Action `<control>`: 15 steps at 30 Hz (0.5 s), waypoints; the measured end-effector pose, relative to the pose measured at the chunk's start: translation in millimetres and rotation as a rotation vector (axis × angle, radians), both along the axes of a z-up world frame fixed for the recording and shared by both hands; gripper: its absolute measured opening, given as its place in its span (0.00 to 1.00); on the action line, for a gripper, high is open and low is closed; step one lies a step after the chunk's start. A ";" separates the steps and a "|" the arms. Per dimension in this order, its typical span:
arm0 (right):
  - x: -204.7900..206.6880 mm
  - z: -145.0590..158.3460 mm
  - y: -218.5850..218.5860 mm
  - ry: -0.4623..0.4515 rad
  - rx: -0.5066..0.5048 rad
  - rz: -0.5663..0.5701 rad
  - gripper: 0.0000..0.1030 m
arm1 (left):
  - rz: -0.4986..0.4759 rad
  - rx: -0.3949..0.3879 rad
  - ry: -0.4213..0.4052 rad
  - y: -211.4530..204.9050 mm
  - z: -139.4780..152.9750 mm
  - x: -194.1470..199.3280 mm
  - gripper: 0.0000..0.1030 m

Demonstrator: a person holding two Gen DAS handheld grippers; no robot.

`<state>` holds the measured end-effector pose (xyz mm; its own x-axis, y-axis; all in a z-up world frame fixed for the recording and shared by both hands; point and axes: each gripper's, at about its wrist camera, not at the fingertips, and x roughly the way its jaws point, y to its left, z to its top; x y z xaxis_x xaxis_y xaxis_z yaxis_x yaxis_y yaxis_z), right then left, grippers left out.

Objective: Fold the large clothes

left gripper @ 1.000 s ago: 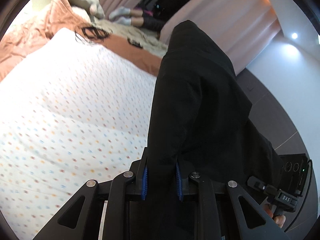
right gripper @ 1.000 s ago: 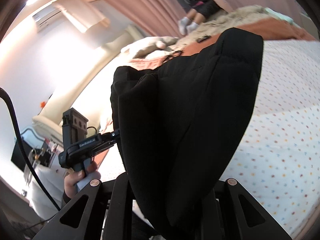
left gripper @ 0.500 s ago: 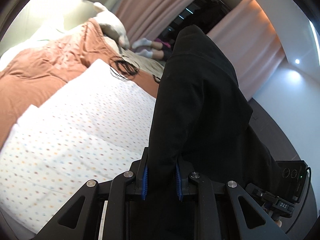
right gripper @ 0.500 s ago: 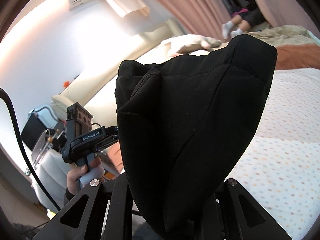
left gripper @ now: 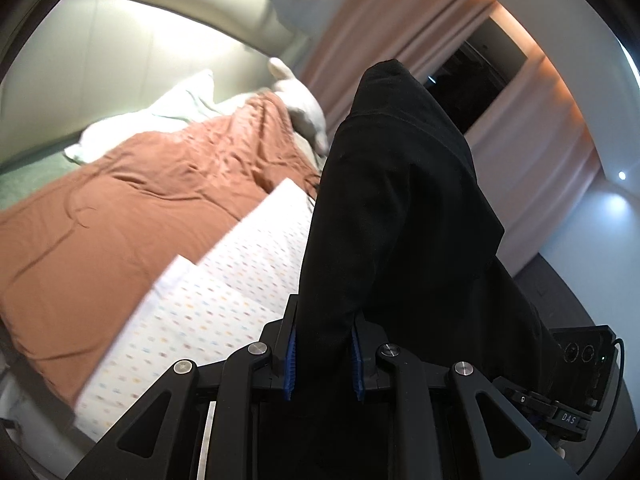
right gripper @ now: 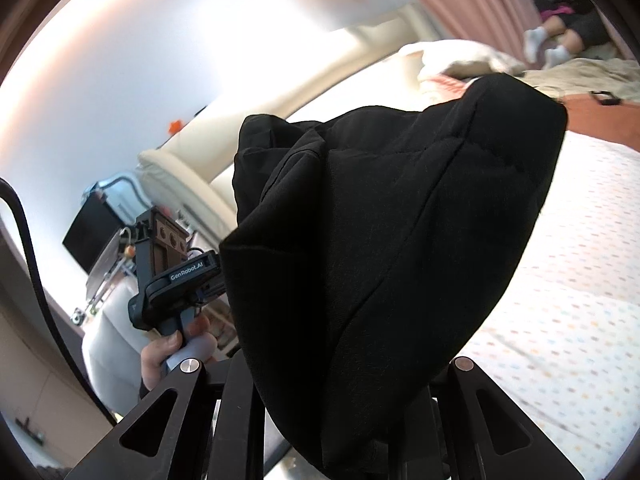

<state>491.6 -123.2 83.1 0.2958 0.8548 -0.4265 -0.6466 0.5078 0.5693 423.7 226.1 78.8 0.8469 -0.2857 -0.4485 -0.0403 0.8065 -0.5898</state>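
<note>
We cannot see the fingertips of the right gripper (right gripper: 352, 436): the black garment (right gripper: 384, 248) drapes over them and hides both the pads and the gap, so only the black frame arms show at the bottom of the right wrist view. With the cloth rising straight out of that hidden gap, we read the jaws as clamped on it. The garment's full shape is also lost to us; it bulges up as a folded, bunched mass that fills the middle of that view and covers much of the bed behind.

In the left wrist view the left gripper (left gripper: 323, 360) is plainer. Its blue pads (left gripper: 291, 360) press on either side of a fold of the black garment (left gripper: 400, 220), which stands up from the jaws and spreads to the right, where it hides most of the other handset. The background is blurred.

The garment hangs in the air between the two grippers, above the dotted white sheet (left gripper: 208, 320) and clear of the rust-coloured blanket (left gripper: 132, 208).

A hand (right gripper: 172, 352) grips the handle of the left gripper in the right wrist view, partly cut off by the frame.
</note>
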 end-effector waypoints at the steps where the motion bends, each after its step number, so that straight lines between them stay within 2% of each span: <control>1: -0.8 -0.9 9.5 0.001 0.001 0.012 0.19 | 0.015 -0.001 -0.001 7.3 -2.1 -3.2 0.21; 8: -1.4 -2.4 102.2 0.011 0.005 0.106 0.19 | 0.121 0.024 0.008 78.8 5.3 -25.3 0.21; 15: -8.7 -9.0 180.1 0.018 -0.001 0.196 0.19 | 0.209 0.083 0.022 141.7 15.8 -44.6 0.20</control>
<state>482.9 56.9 74.1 0.1158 0.8947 -0.4314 -0.7232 0.3737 0.5808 379.1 367.8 94.7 0.8733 -0.0664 -0.4826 -0.2239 0.8252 -0.5186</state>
